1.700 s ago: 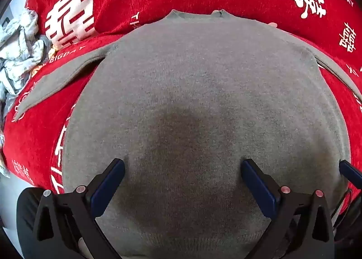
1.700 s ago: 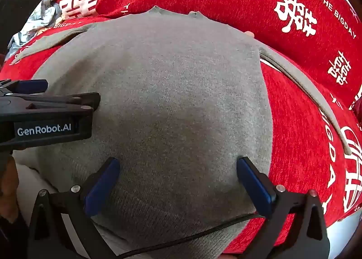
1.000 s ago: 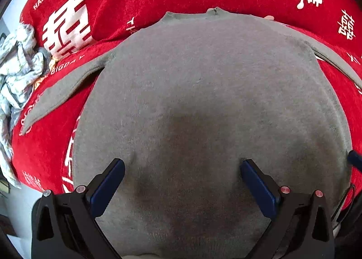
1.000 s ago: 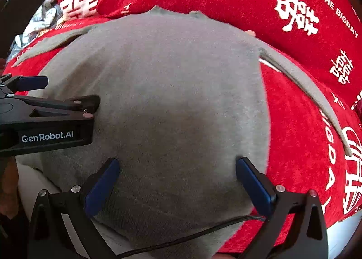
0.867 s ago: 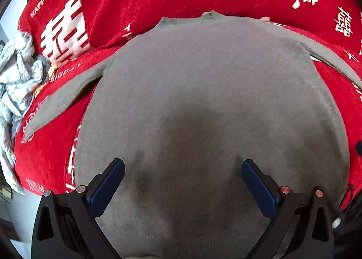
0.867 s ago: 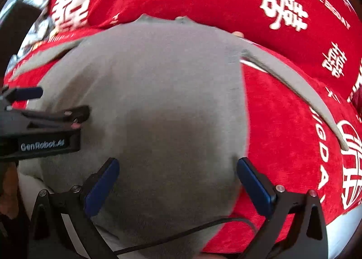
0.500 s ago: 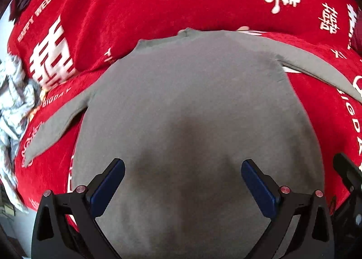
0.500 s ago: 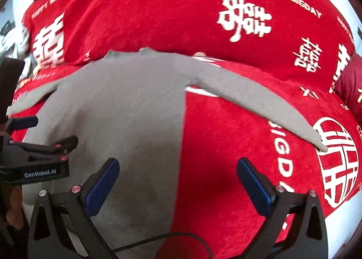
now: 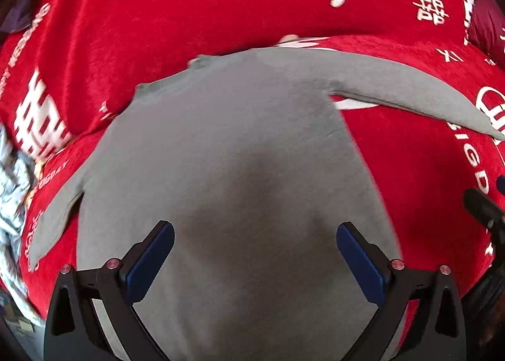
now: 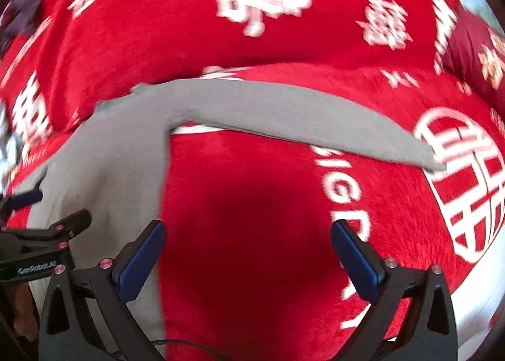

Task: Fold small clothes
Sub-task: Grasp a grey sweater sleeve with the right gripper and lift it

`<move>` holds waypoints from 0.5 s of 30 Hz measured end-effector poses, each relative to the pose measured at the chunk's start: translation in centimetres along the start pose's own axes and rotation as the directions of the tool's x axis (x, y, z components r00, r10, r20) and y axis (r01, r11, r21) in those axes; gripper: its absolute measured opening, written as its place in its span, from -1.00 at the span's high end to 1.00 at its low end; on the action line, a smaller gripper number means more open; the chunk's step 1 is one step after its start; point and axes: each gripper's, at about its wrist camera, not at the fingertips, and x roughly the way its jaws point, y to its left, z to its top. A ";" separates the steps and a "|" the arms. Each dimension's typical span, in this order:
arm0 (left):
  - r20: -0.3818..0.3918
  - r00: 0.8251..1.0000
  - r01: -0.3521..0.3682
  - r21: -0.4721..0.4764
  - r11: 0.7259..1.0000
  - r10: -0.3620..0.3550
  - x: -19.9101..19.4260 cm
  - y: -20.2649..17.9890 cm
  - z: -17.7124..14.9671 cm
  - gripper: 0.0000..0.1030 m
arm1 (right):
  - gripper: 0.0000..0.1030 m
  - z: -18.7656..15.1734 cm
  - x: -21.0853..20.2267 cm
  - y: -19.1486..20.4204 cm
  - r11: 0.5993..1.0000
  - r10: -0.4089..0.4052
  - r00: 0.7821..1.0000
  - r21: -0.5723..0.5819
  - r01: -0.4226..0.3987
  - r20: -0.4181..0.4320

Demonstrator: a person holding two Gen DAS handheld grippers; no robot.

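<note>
A grey long-sleeved sweater (image 9: pixel 227 152) lies flat on the red wedding-print blanket (image 9: pixel 195 14), neckline away from the person, both sleeves spread out sideways; the left gripper (image 9: pixel 255 253) hovers over its lower body, jaws wide apart and holding nothing; the right gripper (image 10: pixel 247 252), equally wide and empty, hangs over bare blanket just right of the body's edge. The right sleeve (image 10: pixel 300 116) runs long across its view, cuff far right; so the right hand looks nearer for folding it inward.

A grey knit sweater (image 9: pixel 233 152) lies flat on the red printed blanket (image 9: pixel 202 14), its sleeves spread left and right before me.
</note>
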 end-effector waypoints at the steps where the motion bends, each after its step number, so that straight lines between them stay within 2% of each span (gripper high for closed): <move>1: -0.003 1.000 0.007 0.003 1.000 -0.007 0.3 -0.5 0.5 -1.00 | -1.00 0.2 0.2 -1.4 0.999 0.000 1.000 0.040 0.000 -0.003; 6: -0.028 0.999 0.020 0.014 1.000 -0.020 2.5 -3.0 3.9 -1.00 | -1.00 1.7 1.4 -8.4 0.970 -0.009 1.000 0.245 0.012 -0.011; 9: -0.042 0.999 0.032 0.010 0.999 -0.031 3.8 -4.0 6.0 -1.00 | -1.00 2.8 2.0 -11.8 0.943 -0.009 1.000 0.332 0.001 0.023; 13: -0.060 0.997 0.039 -0.006 0.999 -0.039 5.6 -4.3 8.5 -1.00 | -1.00 4.2 3.5 -15.2 0.896 0.042 0.995 0.437 -0.076 0.087; 15: -0.065 0.997 0.044 -0.057 0.997 -0.048 6.2 -3.2 9.7 -1.00 | -1.00 5.3 4.3 -15.9 0.885 0.049 0.993 0.456 -0.093 0.107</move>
